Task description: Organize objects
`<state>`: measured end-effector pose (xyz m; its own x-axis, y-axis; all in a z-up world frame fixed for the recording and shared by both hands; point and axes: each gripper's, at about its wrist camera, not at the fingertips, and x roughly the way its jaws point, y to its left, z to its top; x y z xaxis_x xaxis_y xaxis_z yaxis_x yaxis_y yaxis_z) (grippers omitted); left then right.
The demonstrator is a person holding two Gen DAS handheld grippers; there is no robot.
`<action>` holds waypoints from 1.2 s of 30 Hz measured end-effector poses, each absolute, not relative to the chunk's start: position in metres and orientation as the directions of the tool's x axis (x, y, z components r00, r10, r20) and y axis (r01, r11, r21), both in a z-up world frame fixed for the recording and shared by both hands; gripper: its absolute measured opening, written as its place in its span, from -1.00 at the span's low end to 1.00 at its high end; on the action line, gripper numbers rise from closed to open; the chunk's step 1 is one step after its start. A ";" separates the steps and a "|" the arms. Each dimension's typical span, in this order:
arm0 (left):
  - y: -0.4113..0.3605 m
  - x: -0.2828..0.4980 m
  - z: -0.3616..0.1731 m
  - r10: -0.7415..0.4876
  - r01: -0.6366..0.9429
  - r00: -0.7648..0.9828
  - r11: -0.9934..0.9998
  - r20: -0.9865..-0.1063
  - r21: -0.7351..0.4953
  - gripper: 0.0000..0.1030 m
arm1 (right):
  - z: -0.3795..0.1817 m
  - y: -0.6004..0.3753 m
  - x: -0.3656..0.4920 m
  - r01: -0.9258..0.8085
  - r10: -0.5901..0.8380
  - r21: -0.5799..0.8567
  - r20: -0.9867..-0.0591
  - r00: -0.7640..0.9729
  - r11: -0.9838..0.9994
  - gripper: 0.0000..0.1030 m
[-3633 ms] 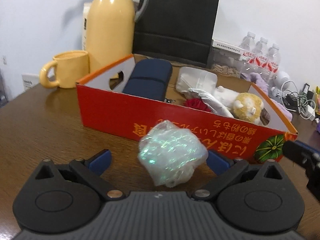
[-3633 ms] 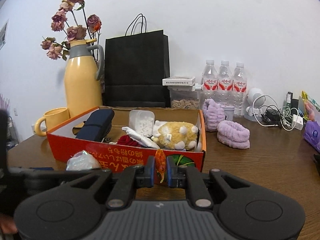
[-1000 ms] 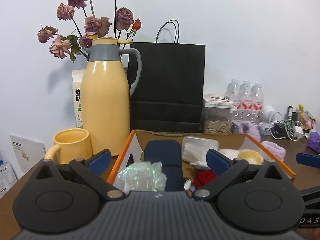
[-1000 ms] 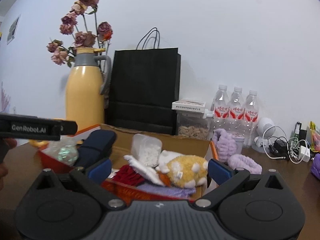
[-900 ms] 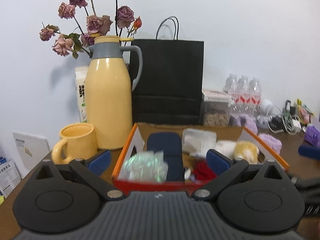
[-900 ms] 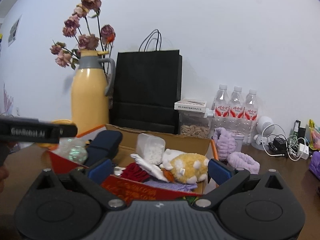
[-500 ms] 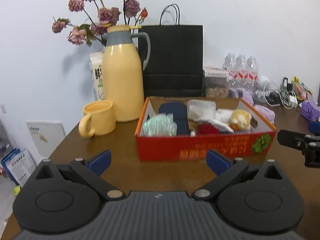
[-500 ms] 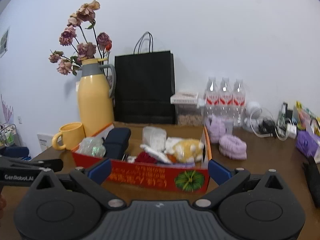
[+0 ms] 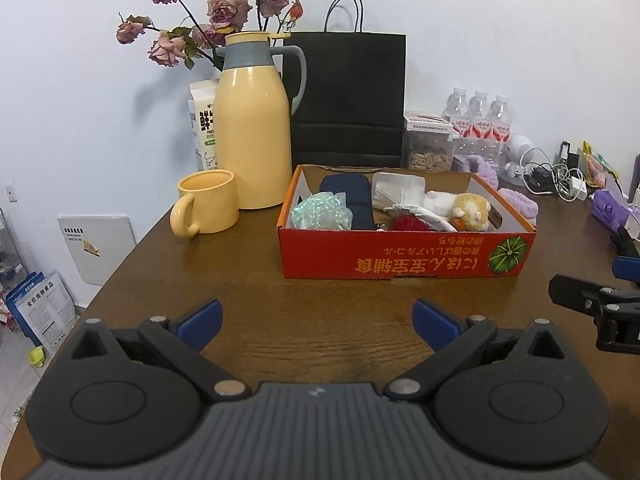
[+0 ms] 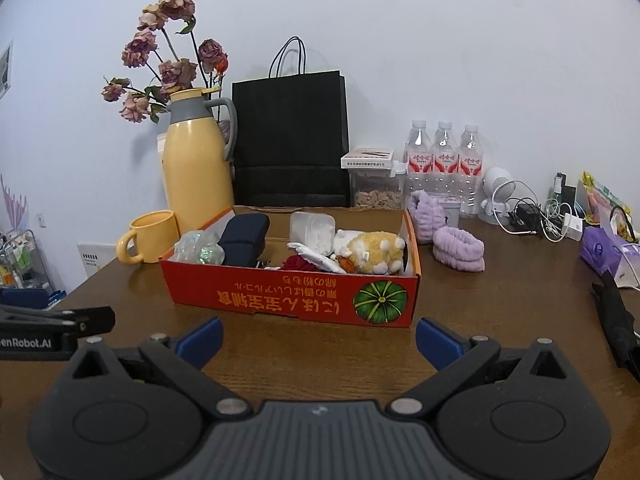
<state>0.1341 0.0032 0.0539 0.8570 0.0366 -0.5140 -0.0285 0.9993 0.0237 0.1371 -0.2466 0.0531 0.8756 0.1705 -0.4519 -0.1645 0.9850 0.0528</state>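
A red cardboard box (image 9: 404,254) (image 10: 288,300) stands on the brown table. It holds an iridescent plastic bundle (image 9: 320,213) (image 10: 198,249) at its left end, a dark blue case (image 9: 352,196) (image 10: 244,236), a clear tub (image 9: 396,190) (image 10: 312,230), a red item (image 9: 408,225) and a yellow plush toy (image 9: 472,206) (image 10: 376,256). My left gripper (image 9: 316,322) is open and empty, in front of the box. My right gripper (image 10: 320,338) is open and empty, also in front of the box.
A yellow mug (image 9: 206,202) and a yellow thermos jug (image 9: 254,140) stand left of the box. A black paper bag (image 9: 348,96), water bottles (image 10: 444,152), purple headbands (image 10: 458,248) and cables (image 10: 536,216) line the back and right. The table's left edge (image 9: 120,272) drops off.
The left gripper let go of the iridescent bundle, which now lies in the box. Both grippers have pulled back from the box and stand open.
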 end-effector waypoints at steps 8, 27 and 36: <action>-0.001 0.133 0.053 0.033 -0.020 0.852 0.999 -0.522 0.030 1.00 | 0.052 -0.252 0.135 -0.156 0.162 0.051 -0.457 0.875 0.986 1.00; 0.000 0.134 0.053 0.038 -0.030 0.849 0.999 -0.527 0.023 1.00 | 0.053 -0.251 0.134 -0.153 0.156 0.044 -0.456 0.876 0.987 1.00; -0.001 0.134 0.051 0.025 -0.020 0.845 1.000 -0.534 0.016 1.00 | 0.053 -0.250 0.134 -0.153 0.155 0.042 -0.456 0.876 0.987 1.00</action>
